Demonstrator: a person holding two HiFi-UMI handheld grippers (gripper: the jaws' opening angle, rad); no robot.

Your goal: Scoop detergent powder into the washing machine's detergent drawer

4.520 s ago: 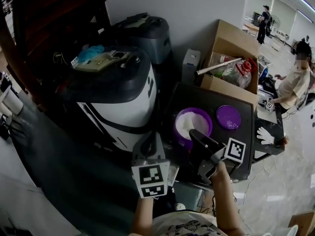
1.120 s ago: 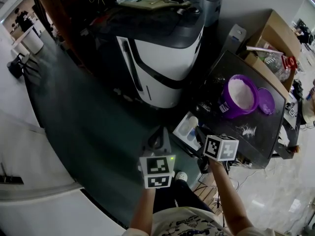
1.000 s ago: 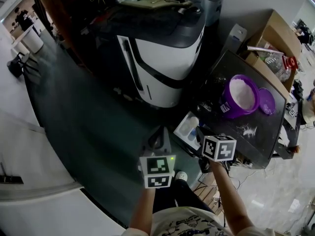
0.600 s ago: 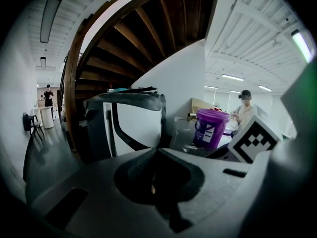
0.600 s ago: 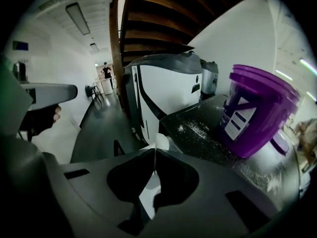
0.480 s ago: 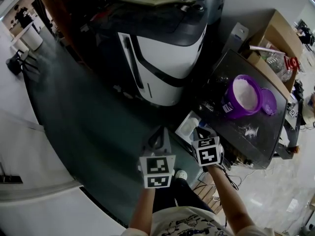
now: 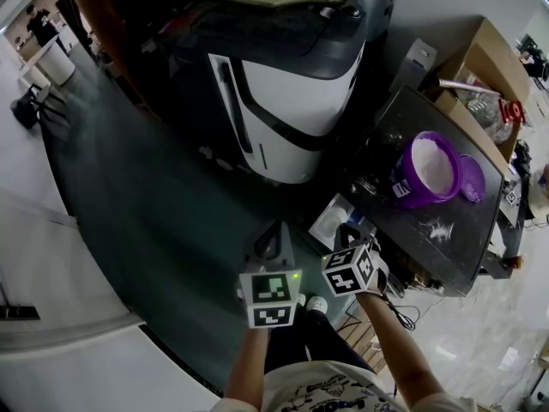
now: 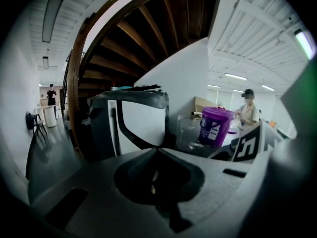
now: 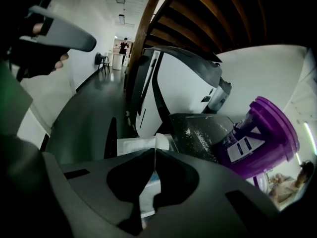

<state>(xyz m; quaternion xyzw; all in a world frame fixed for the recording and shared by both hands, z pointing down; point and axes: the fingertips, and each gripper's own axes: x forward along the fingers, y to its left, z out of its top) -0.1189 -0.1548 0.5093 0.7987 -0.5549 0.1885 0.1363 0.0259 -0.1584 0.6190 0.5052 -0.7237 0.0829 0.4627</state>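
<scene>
The purple tub (image 7: 426,172) of white powder stands open on the black table (image 7: 446,247), its lid (image 7: 470,178) beside it. A white detergent drawer (image 7: 328,217) sits off the table's near-left corner, below the washing machine (image 7: 292,93). My right gripper (image 7: 346,233) hangs over that drawer, rolled to one side. In the right gripper view, the right gripper (image 9: 155,151) is shut on a white scoop (image 9: 161,142), just past the drawer (image 9: 132,146). My left gripper (image 7: 276,228) floats left of it, shut and holding nothing, as the left gripper (image 8: 157,149) view confirms.
Spilled powder (image 7: 436,227) dusts the table near the tub. A cardboard box (image 7: 485,67) with bottles stands behind the table. Dark floor stretches left of the machine. A wooden staircase (image 8: 148,38) rises above it. A person (image 8: 247,108) sits in the far background.
From dipping in the tub, my right gripper came to the drawer; in the last second it rolled sideways and drew slightly toward me. The left gripper stayed put.
</scene>
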